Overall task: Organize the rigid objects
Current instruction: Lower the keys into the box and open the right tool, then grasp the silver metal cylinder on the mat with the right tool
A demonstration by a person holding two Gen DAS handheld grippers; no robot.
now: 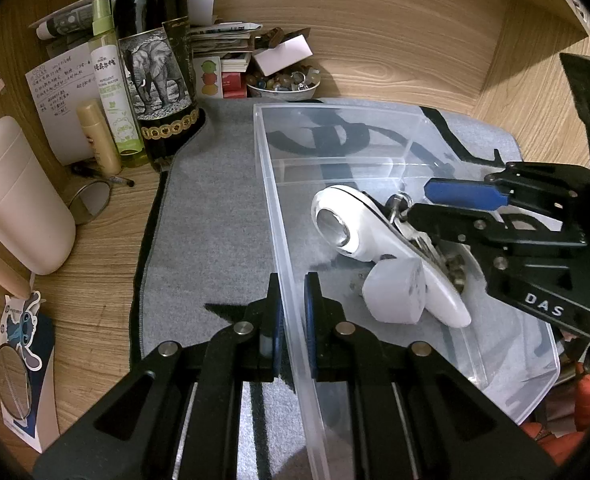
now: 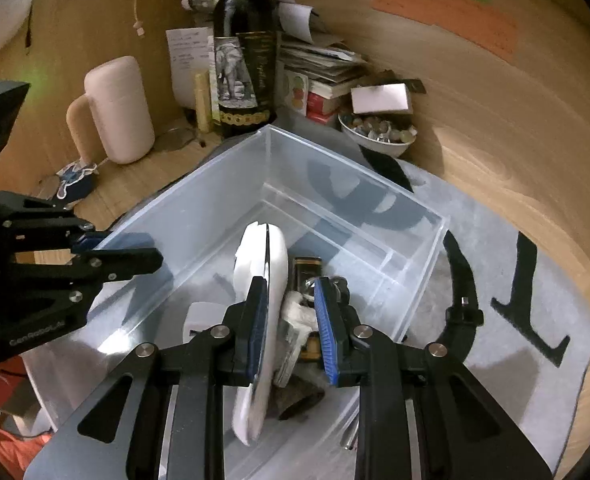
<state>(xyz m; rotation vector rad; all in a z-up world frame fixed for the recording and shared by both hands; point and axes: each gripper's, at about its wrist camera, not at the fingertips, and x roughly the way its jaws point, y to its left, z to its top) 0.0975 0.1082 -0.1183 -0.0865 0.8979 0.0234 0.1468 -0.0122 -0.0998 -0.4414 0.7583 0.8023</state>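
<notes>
A clear plastic bin [image 1: 279, 216] [image 2: 215, 184] sits on a grey mat. My left gripper [image 1: 293, 312] is shut on the bin's left wall; it shows at the left of the right wrist view [image 2: 131, 252]. Inside the bin lie a white handheld device [image 1: 359, 232] [image 2: 261, 264], a small white block [image 1: 395, 296] [image 2: 203, 324], and keys with a furry charm [image 2: 299, 316]. My right gripper [image 2: 289, 328] [image 1: 419, 204] is inside the bin, jaws apart, straddling the white device and the keys; the left pad touches the device.
A dark wine bottle [image 1: 155, 60] [image 2: 245, 60], spray bottle [image 1: 111, 80], tube [image 1: 99, 136], pink jug [image 1: 19, 200] [image 2: 119, 108], bowl of small stones [image 1: 283, 84] [image 2: 379, 132], stacked books and papers [image 2: 327, 76] stand behind the bin. Glasses [image 1: 91, 200] and a black strap [image 2: 463, 304] lie on the desk.
</notes>
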